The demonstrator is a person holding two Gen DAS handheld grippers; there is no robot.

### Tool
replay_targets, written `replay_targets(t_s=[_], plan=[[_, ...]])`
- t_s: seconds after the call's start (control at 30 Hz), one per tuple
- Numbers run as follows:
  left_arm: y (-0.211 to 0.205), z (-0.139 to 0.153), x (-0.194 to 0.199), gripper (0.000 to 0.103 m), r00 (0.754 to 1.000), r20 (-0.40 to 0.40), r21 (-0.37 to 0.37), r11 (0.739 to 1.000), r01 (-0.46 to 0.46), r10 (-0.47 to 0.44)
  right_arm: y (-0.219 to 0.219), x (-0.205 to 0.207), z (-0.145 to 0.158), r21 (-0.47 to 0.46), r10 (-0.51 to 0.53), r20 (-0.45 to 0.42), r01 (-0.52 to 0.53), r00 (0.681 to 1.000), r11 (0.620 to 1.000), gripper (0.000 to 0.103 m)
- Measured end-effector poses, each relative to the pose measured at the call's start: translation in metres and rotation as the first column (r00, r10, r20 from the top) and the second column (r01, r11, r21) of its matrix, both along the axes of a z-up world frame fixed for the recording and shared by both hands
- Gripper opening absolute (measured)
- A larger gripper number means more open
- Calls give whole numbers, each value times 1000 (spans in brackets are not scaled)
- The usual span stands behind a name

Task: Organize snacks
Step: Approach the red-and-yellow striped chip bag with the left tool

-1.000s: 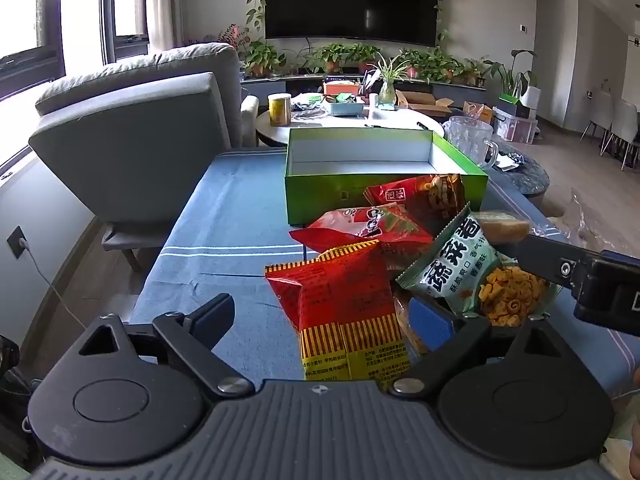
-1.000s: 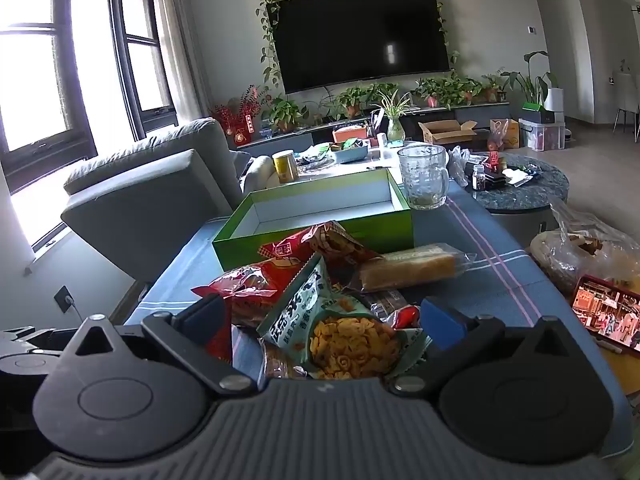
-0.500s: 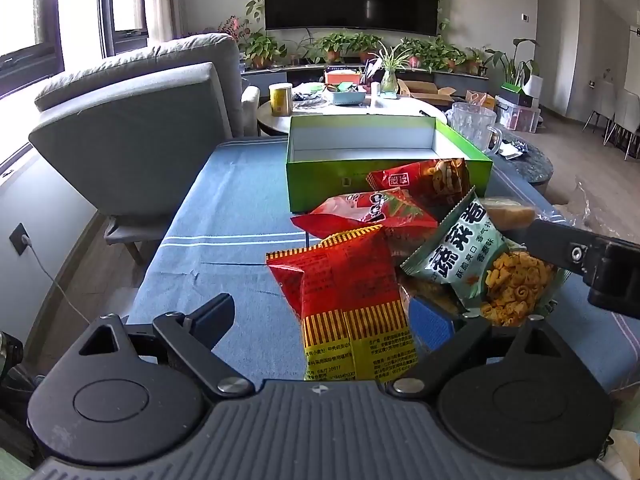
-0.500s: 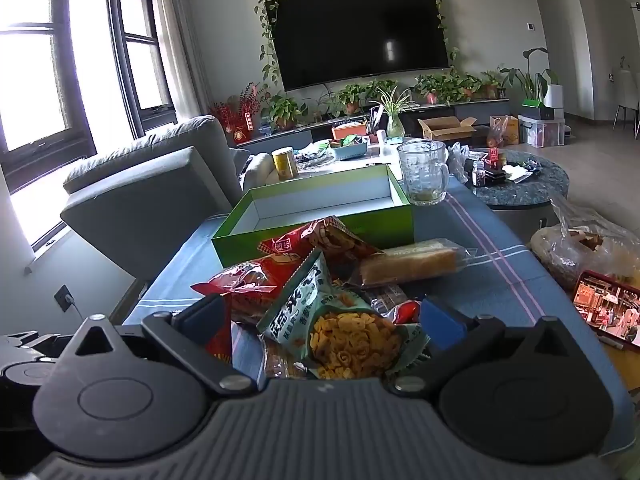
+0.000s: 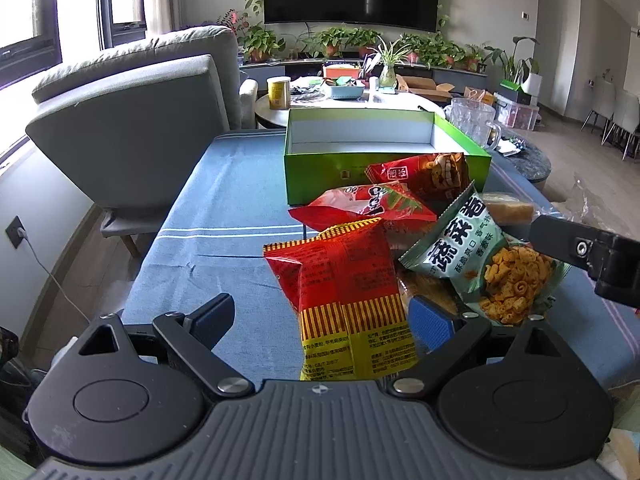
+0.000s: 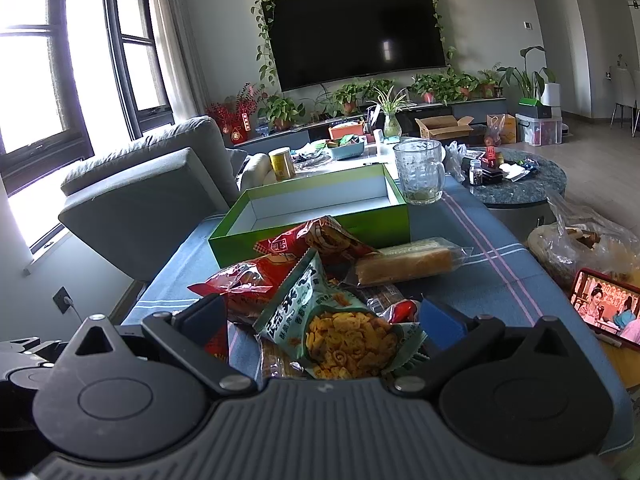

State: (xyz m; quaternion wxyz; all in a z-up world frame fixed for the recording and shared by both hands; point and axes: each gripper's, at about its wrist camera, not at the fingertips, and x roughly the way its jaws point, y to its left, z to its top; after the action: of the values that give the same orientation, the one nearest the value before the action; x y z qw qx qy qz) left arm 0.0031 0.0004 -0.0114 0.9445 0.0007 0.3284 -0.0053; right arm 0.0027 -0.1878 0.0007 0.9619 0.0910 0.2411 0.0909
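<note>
Both tools are released: the left gripper (image 5: 320, 320) gapes around the near end of the red-and-yellow striped bag (image 5: 344, 292) without pinching it, and the right gripper (image 6: 324, 320) gapes over the green chip bag (image 6: 340, 328), all heaped on the blue tablecloth (image 5: 224, 216). Risk, as I judge it: the bags overlap, so closing on one could drag neighbours, crush the chips, or slip off the glossy film. Green bag carries large white Chinese characters I can't read reliably; striped bag shows only tiny print; farther red bag (image 5: 420, 172) has a small white square label; the green box (image 5: 320, 176) behind sits empty.
</note>
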Motion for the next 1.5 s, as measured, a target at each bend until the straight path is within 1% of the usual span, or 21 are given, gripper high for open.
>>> replay_targets(t_s=[0.17,0.53,0.9,1.2,1.5], plan=[[1,1,-1,93,1000,1,-4,1000,3,-3,-1,0,-1,7,-5,-6,5,1000,1000,77],[4,-4,3,93,1000,-24,-17,1000,0,0,-1,0,0,6,9,-9,-9,1000,1000,77],[3,-4,4,93,1000,-23,-9,1000,4,-4,0,0,2,18,28,-10,-28,1000,999,77],[3,-4,3,93,1000,-18,-19,1000,10,-10,-2,0,2,21,26,-13,-26,1000,999,77],[7,-5,2,93,1000,-16,-18,1000,-4,4,-2,0,3,25,20,-17,-20,1000,999,77]])
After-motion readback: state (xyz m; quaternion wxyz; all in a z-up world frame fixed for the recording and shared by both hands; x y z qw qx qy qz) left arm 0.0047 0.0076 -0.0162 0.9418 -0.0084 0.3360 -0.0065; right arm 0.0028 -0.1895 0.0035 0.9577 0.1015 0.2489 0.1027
